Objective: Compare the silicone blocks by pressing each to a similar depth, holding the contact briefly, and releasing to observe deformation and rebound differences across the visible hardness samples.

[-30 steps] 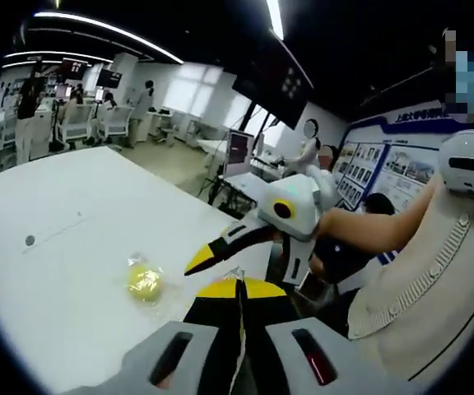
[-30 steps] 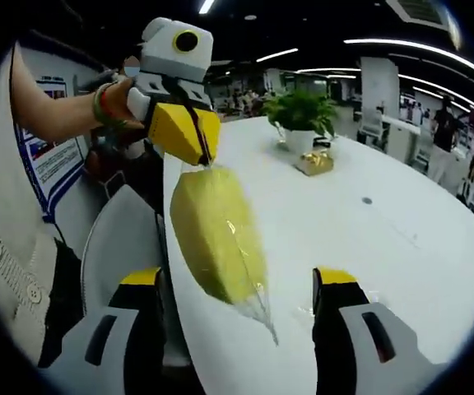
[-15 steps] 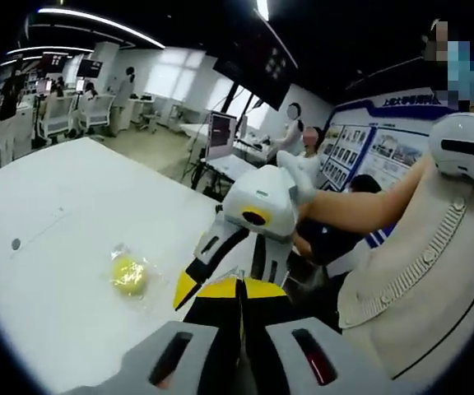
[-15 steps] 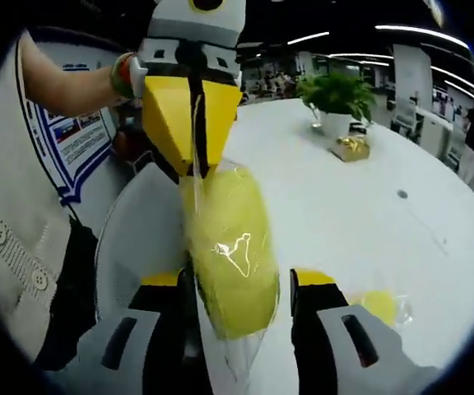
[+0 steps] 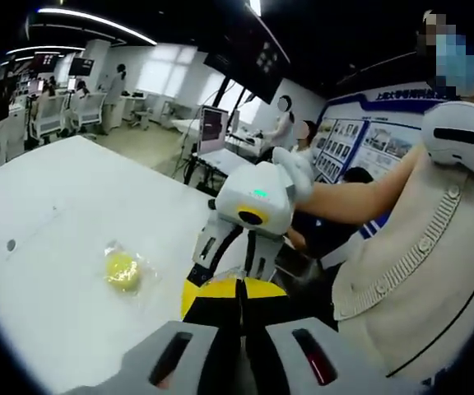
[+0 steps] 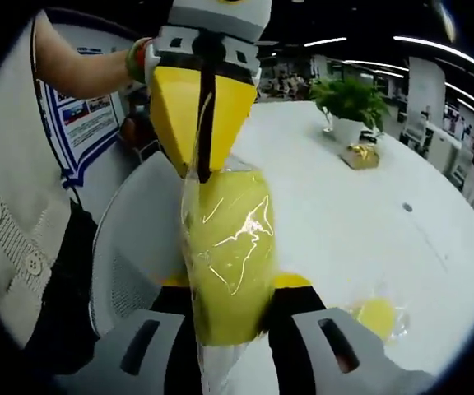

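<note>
A yellow silicone block [image 6: 225,247] in a clear plastic bag hangs over the edge of the white table [image 6: 327,214]. My left gripper [image 6: 206,169] is above it, shut on the bag's top edge. In the left gripper view, that gripper's yellow tips [image 5: 239,286] meet on a thin strip of plastic. My right gripper [image 6: 230,284] has both yellow jaws pressed against the block's sides. It enters the left gripper view as a white body with jaws pointing down [image 5: 225,267]. A second, smaller bagged yellow block [image 6: 377,317] lies flat on the table [image 5: 122,271].
A potted plant [image 6: 352,103] and a small gold object [image 6: 360,156] stand far back on the table. A white mesh chair [image 6: 130,247] is below the block. The person's beige torso [image 5: 410,263] is close on one side. Desks and people are in the background.
My right gripper's jaws have closed from wide open onto the hanging block, which now sits straight between them. The left gripper has kept hold of the bag's top.
</note>
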Action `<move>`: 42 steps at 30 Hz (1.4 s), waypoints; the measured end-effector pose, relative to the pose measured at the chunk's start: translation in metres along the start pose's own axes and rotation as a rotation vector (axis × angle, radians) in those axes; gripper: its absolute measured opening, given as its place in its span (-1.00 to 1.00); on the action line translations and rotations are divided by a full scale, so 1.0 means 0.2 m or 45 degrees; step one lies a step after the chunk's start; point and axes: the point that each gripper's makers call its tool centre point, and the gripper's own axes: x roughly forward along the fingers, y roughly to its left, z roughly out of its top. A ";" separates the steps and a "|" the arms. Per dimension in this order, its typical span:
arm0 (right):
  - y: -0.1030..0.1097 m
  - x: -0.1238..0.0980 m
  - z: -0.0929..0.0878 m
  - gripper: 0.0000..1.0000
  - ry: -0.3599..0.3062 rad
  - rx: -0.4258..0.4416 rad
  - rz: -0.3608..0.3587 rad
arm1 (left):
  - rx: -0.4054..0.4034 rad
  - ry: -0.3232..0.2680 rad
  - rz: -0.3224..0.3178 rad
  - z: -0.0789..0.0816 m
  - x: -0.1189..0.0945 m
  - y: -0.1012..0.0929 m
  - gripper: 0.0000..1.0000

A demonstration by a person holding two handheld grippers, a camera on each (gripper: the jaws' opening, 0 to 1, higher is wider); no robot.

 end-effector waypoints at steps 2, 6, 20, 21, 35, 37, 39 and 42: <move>0.00 0.00 0.00 -0.61 -0.002 -0.022 -0.016 | 0.003 0.001 -0.001 0.00 0.00 -0.01 -1.00; 0.02 0.00 0.00 -0.68 -0.001 -0.063 -0.031 | 0.005 0.006 -0.007 -0.01 0.00 -0.01 -1.00; -0.02 0.01 0.01 -0.84 -0.007 -0.119 -0.117 | 0.013 0.022 0.000 -0.02 0.01 -0.01 -1.00; -0.02 0.01 0.00 -0.84 -0.007 -0.112 -0.116 | 0.016 0.022 0.002 -0.02 0.01 -0.01 -1.00; -0.02 0.00 0.00 -0.80 -0.004 -0.109 -0.127 | 0.013 0.026 0.007 -0.02 0.01 -0.01 -1.00; -0.02 0.01 0.00 -0.79 -0.002 -0.114 -0.126 | -0.036 0.029 0.014 -0.02 0.01 0.00 -1.00; -0.02 0.01 0.00 -0.78 -0.002 -0.108 -0.128 | -0.036 0.026 0.023 -0.02 0.01 0.00 -1.00; -0.01 0.01 0.00 -0.75 0.002 -0.097 -0.115 | -0.040 0.022 0.029 -0.02 0.01 0.00 -1.00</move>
